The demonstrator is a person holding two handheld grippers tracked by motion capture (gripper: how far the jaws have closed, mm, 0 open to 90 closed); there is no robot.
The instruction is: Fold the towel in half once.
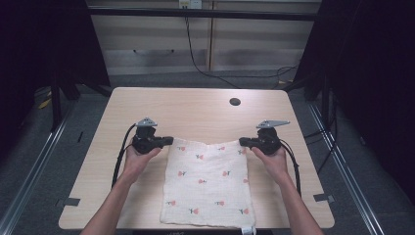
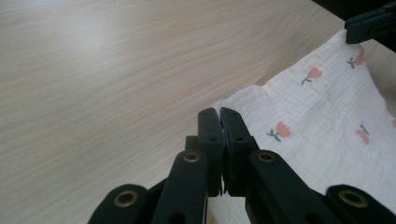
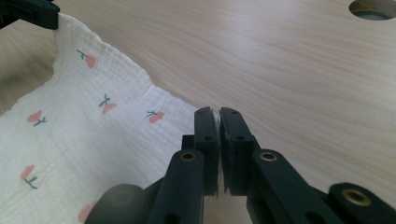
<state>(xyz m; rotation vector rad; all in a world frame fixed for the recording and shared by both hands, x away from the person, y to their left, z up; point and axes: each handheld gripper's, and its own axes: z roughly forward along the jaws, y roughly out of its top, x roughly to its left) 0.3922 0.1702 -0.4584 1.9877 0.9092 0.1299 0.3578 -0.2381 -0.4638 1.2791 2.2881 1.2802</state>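
Note:
A cream cloth (image 1: 208,181) printed with small red tulips lies on the wooden table (image 1: 195,107), its near edge at the table's front. My left gripper (image 1: 170,140) is shut on the cloth's far left corner. In the left gripper view the jaws (image 2: 219,112) press together with the white cloth (image 2: 322,121) pinched between them. My right gripper (image 1: 241,141) is shut on the far right corner. Its own view has the jaws (image 3: 218,112) closed on the cloth (image 3: 74,135) edge. Both far corners are raised a little, and the far edge sags between them.
A round cable hole (image 1: 235,102) sits in the table toward the far right. Bare wood lies beyond the cloth and on both sides. Black curtains and metal floor rails flank the table, and a cabinet stands behind it.

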